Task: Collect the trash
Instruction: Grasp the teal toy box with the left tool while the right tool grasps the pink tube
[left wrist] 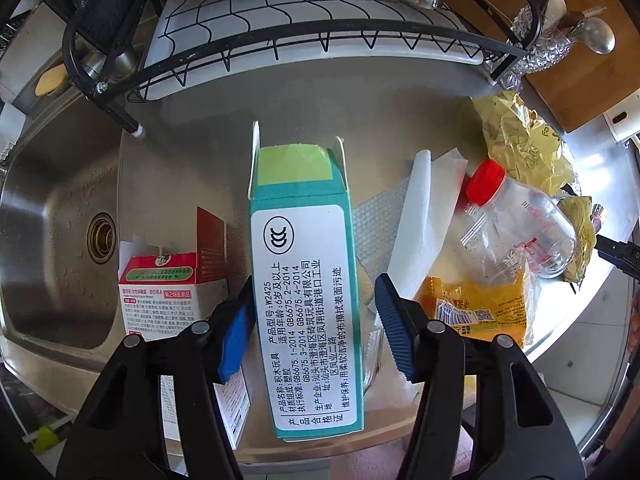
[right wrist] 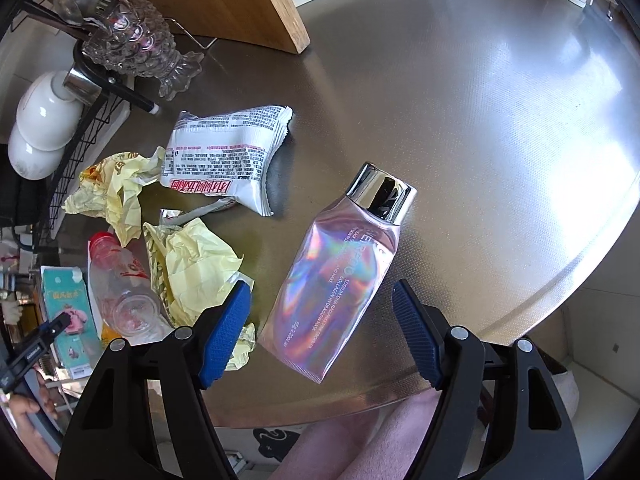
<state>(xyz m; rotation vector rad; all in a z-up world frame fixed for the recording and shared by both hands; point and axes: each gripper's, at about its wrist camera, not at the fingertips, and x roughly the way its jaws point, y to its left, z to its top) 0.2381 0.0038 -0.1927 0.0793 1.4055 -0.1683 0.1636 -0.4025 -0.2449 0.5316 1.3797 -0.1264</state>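
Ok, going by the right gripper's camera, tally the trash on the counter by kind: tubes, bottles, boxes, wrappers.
Tubes: 1, the holographic tube
Bottles: 1, the red-capped bottle
Boxes: 1, the teal box
Wrappers: 3, the white printed wrapper, the far yellow wrapper, the near yellow wrapper
Total: 6

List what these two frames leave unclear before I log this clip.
- Left wrist view: the teal box hides the counter under it; whether it is empty cannot be told.
- Right wrist view: small print on the holographic tube is unreadable.
- No trash bin shows in either view.
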